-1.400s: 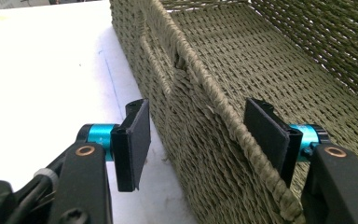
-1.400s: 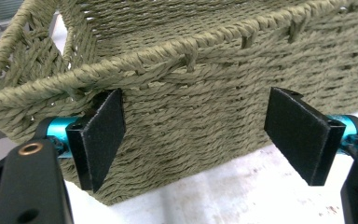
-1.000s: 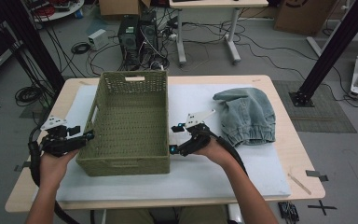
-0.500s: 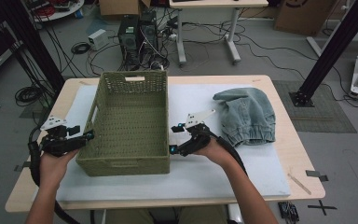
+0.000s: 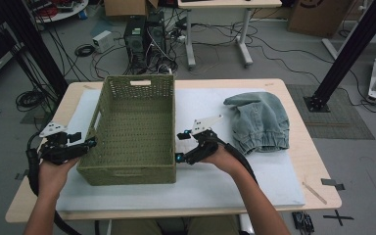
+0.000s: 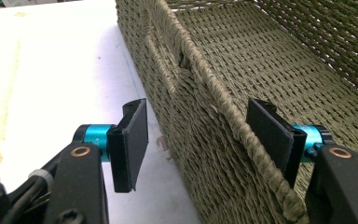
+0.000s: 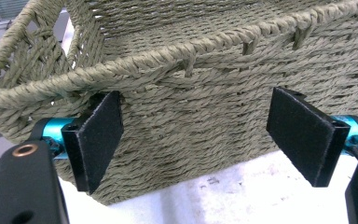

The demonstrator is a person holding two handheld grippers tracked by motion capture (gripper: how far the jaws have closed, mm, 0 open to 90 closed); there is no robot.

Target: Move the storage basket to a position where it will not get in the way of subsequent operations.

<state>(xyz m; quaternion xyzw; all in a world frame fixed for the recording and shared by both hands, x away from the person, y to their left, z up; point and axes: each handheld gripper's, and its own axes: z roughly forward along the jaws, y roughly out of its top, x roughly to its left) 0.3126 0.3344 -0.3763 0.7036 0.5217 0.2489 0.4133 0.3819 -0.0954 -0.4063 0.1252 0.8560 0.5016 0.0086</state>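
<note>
While the olive-green woven rectangular basket (image 5: 134,129) sits on the white mat (image 5: 254,181), left of the grey-green crumpled trousers (image 5: 262,120), your left gripper (image 6: 200,140) straddles its rim unclamped and your right gripper (image 7: 209,135) gapes beside its wall, so seat both pads squarely before squeezing.

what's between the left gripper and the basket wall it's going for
Nothing visible. The left gripper already straddles the woven basket's left wall, one jaw outside over the white mat and one inside, pads apart from the weave.
</note>
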